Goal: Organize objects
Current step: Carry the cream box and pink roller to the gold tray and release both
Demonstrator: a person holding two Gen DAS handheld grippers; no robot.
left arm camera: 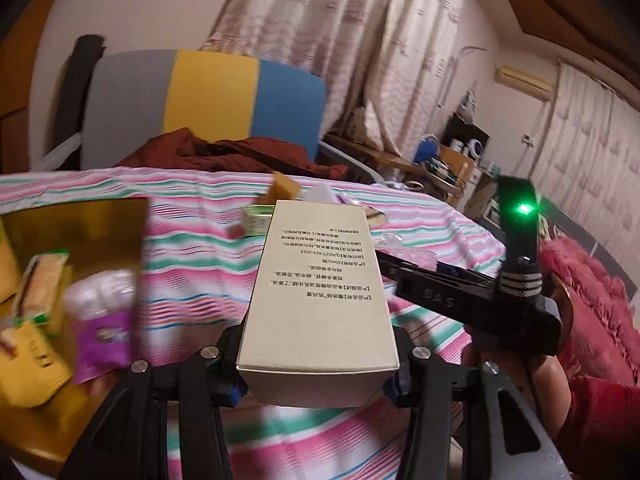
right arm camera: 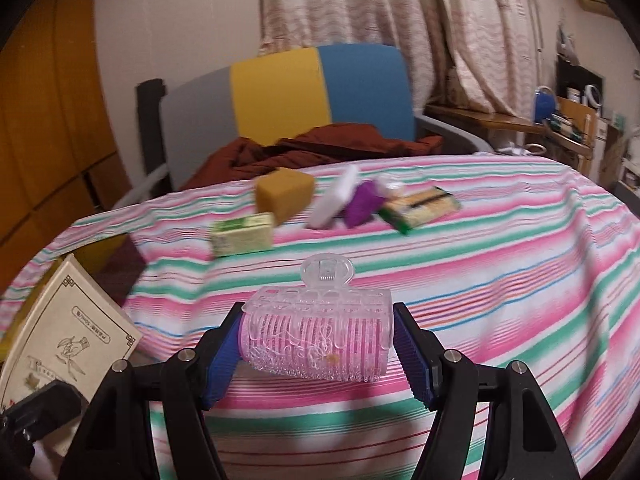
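Currently gripping a tall beige carton (left arm camera: 320, 292) in the left gripper (left arm camera: 318, 376) — fingers clamped on both long sides of the near end, printed face up, far end pointing out over the striped cloth (left arm camera: 192, 280). Carton held clear of the cloth, above the bed.

Right gripper (right arm camera: 318, 340) holding a clear pink hair roller (right arm camera: 318, 340) crosswise between its blue pads (right arm camera: 222, 364); left pad touching the roller end, right pad just beside the other end, contact there hard to confirm. Clip tab of the roller standing upright on its far side.

Noted on the cloth beyond the roller: a green and white box (right arm camera: 242, 234) lying flat, an orange-brown block (right arm camera: 285, 194) just behind it, then a white pack (right arm camera: 334, 198), a purple packet (right arm camera: 362, 200) and a green-edged pack (right arm camera: 418, 208) bunched together to the right.

Seen from the left wrist view, at the left edge — a gold tray (left arm camera: 100, 228) carrying a yellow packet (left arm camera: 30, 364), a purple pouch (left arm camera: 104, 336) and a snack bar (left arm camera: 42, 284), all blurred. Chair (right arm camera: 280, 92) with a dark red garment (right arm camera: 320, 148) behind the bed.
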